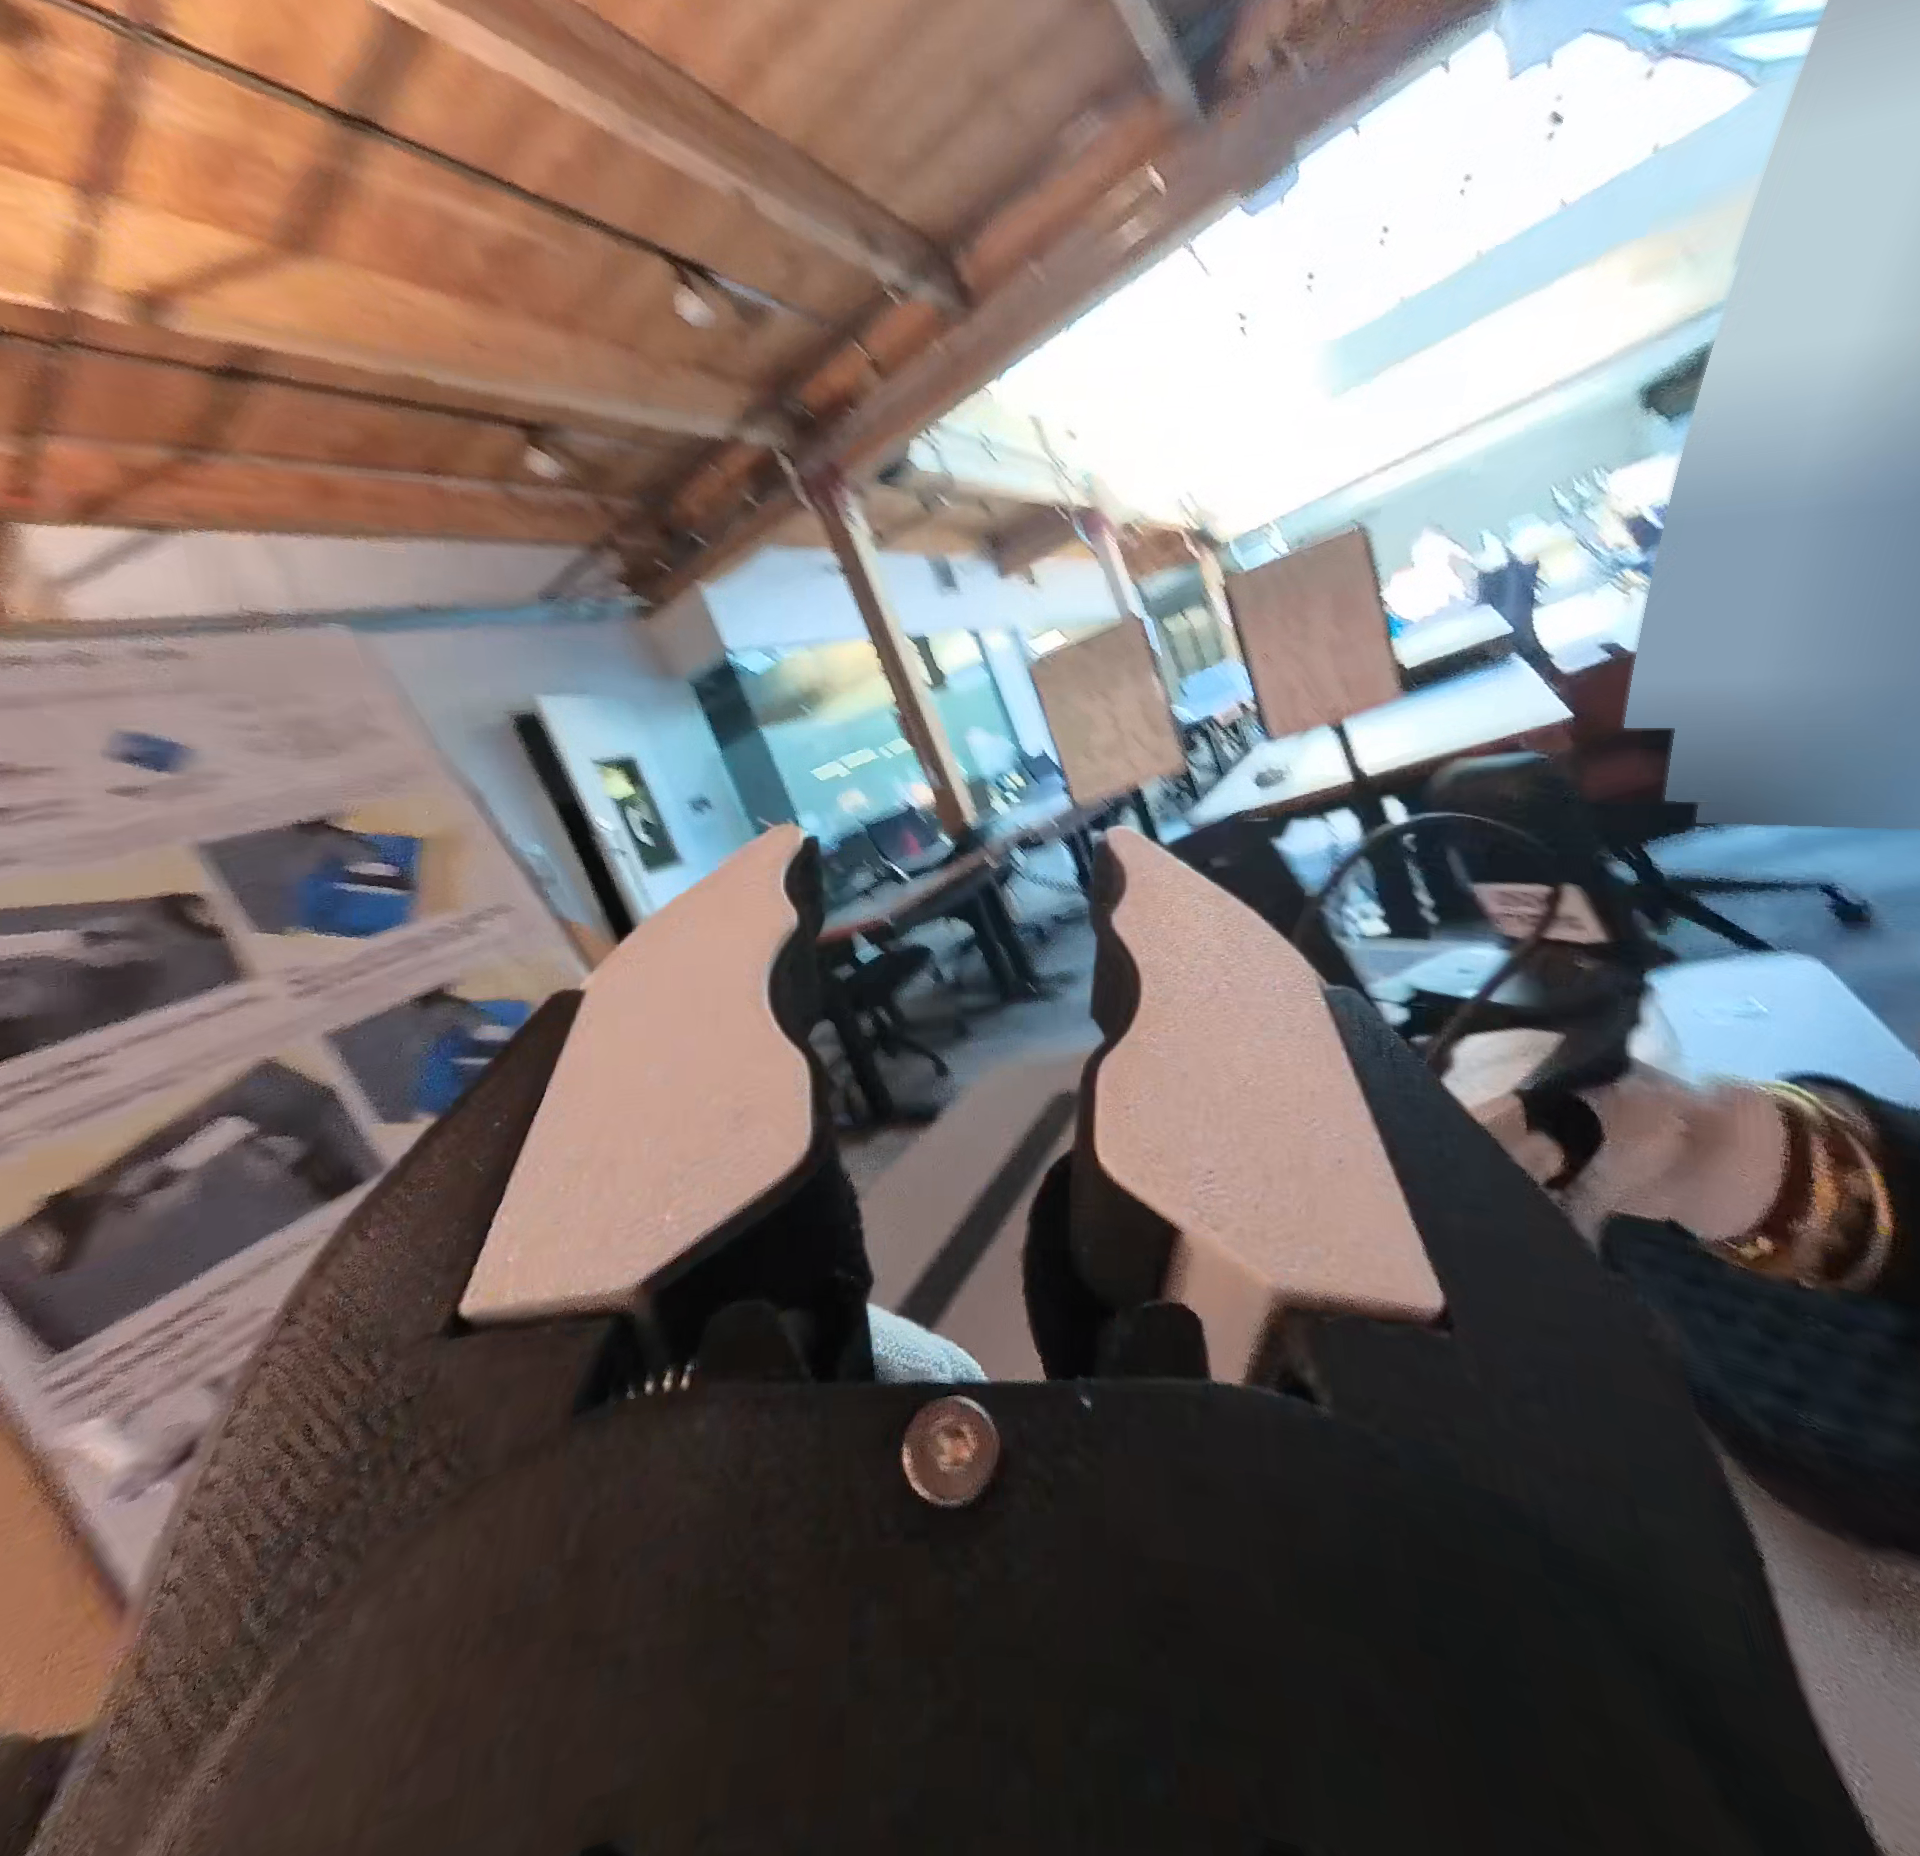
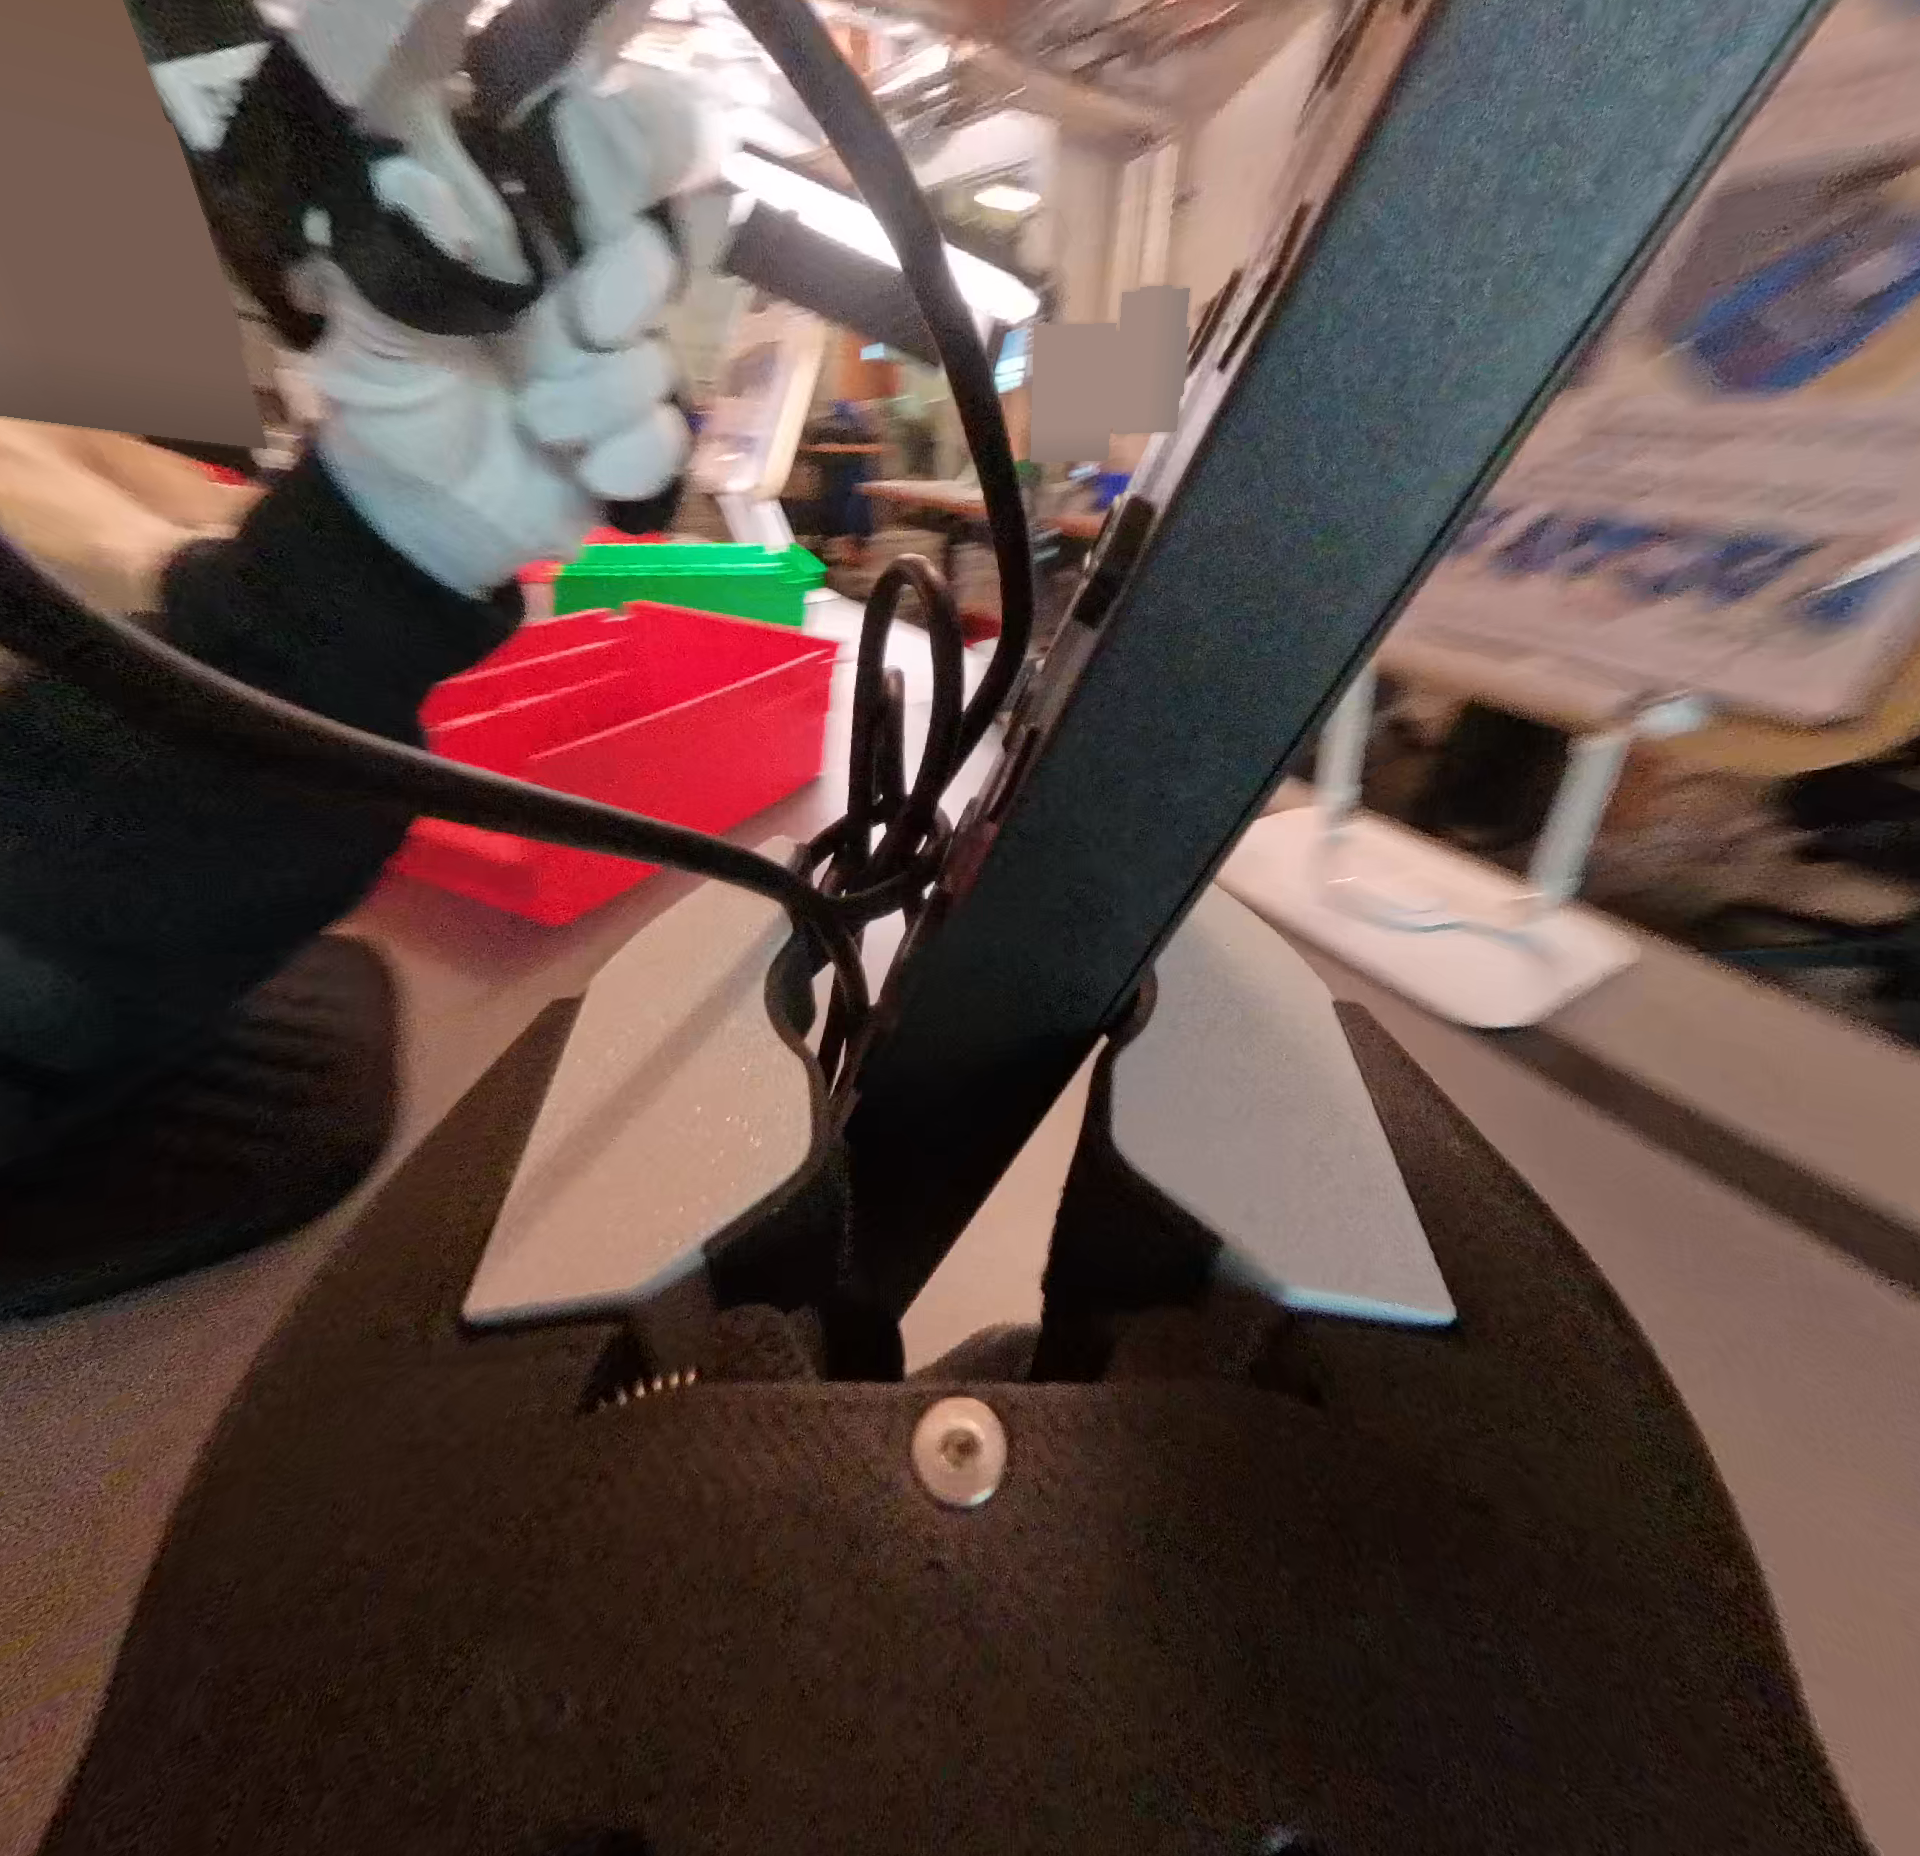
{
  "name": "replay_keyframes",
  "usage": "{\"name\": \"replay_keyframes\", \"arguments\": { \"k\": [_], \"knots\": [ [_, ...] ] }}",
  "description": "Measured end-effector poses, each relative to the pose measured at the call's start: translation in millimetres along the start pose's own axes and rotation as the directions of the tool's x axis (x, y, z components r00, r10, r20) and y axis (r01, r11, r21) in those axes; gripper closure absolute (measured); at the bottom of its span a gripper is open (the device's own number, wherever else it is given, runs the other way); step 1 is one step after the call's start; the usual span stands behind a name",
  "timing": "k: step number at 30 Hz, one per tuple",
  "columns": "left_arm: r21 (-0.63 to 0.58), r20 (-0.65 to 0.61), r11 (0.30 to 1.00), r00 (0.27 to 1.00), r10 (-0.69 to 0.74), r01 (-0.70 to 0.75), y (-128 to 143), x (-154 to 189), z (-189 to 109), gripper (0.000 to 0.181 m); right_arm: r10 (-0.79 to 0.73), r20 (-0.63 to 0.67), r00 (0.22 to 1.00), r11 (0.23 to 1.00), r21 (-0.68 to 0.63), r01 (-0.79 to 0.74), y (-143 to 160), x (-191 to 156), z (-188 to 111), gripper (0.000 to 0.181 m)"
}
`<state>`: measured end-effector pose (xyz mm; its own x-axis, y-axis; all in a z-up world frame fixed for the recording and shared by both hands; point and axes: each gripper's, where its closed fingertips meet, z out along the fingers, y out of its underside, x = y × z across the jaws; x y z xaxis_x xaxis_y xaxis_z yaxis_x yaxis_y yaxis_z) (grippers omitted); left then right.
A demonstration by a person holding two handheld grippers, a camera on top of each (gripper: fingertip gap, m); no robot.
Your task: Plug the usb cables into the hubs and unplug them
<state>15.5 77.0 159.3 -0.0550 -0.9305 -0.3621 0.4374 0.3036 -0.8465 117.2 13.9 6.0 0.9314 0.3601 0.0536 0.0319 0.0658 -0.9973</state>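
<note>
Left gripper (image 1: 951,887): pointing up and out across the room, its tan fingers (image 1: 675,1089) standing apart with nothing between them, only distant desks (image 1: 1382,741) and chairs showing through the gap. Right gripper (image 2: 961,985): clamping a long, flat black hub (image 2: 1278,580), which is running up and to the right from between the fingers and tilting steeply; the hub's lower end is sitting deep in the gap, pressed against the right finger (image 2: 1262,1131). Hub ports: a row of dark slots is showing along the hub's left edge, too blurred to count. Cables (image 2: 904,726): black, looping and bunching just beside the hub's left edge near the left fingertip; one thick strand is sweeping in from the far left, another is arching up over the top; whether any plug is seated in a port cannot be told. Gloved hand (image 2: 520,372): white glove, upper left of the right wrist view, wrapping around a black handle, blurred. Red bin (image 2: 634,736): sitting on the table (image 2: 1558,1391) behind the cables. Green bin (image 2: 686,575): just behind the red one. Poster (image 1: 208,954): photo panels, leaning along the left of the left wrist view. Wood ceiling (image 1: 416,196): filling the top of that view. Wrist with bracelets (image 1: 1829,1193): showing at that view's right edge, beside a dark sleeve.
</note>
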Motion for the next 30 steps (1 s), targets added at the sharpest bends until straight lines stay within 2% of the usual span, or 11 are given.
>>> {"name": "replay_keyframes", "arguments": {
  "k": [3,5,7,9,11,13,16,19,24,27,30],
  "knots": [
    [0.08,0.129,0.994,0.99,0.059,-0.069,-31.3,-23.1,-25.4,0.137,-0.155,-0.197,0.968,0.986,0.032,0.165,-40.8,35.3,-42.9,0.129],
    [0.104,0.193,0.989,0.978,0.085,-0.107,-48.0,-33.6,-41.0,0.139,-0.236,-0.297,0.925,0.97,-0.017,0.242,-66.1,64.1,-76.8,0.128],
    [0.116,0.251,0.985,0.964,0.091,-0.124,-61.9,-42.8,-55.2,0.14,-0.325,-0.403,0.855,0.946,-0.149,0.289,-81.6,105.7,-112.1,0.129],
    [0.131,0.294,0.982,0.951,0.094,-0.138,-74.7,-49.1,-68.5,0.141,-0.433,-0.448,0.782,0.89,-0.349,0.293,-78.0,154.5,-144.6,0.128],
    [0.158,0.327,0.973,0.938,0.11,-0.169,-88.4,-51.8,-81.4,0.142,-0.503,-0.439,0.745,0.803,-0.556,0.214,-53.6,202.7,-174.0,0.128],
    [0.18,0.351,0.964,0.928,0.124,-0.197,-100.4,-52.8,-93.0,0.144,-0.559,-0.368,0.743,0.647,-0.754,0.114,-14.2,240.4,-203.2,0.128],
    [0.201,0.393,0.953,0.91,0.133,-0.226,-114.4,-55.5,-109.2,0.146,-0.529,-0.236,0.815,0.399,-0.917,-0.007,45.8,267.9,-237.7,0.128],
    [0.217,0.411,0.948,0.903,0.129,-0.234,-123.0,-56.7,-119.3,0.147,-0.446,-0.143,0.883,0.214,-0.976,-0.05,85.5,275.4,-255.5,0.129],
    [0.219,0.418,0.945,0.899,0.134,-0.243,-126.9,-56.1,-123.3,0.149,-0.332,-0.04,0.942,-0.028,-0.998,-0.052,121.8,277.7,-266.0,0.132],
    [0.201,0.416,0.949,0.898,0.142,-0.243,-124.6,-55.8,-120.4,0.149,-0.291,-0.065,0.954,-0.105,-0.99,-0.099,137.6,282.2,-272.1,0.133],
    [0.185,0.417,0.951,0.896,0.153,-0.249,-122.7,-55.4,-117.7,0.15,-0.275,-0.069,0.959,-0.112,-0.988,-0.104,155.6,284.4,-271.8,0.136]
  ]
}}
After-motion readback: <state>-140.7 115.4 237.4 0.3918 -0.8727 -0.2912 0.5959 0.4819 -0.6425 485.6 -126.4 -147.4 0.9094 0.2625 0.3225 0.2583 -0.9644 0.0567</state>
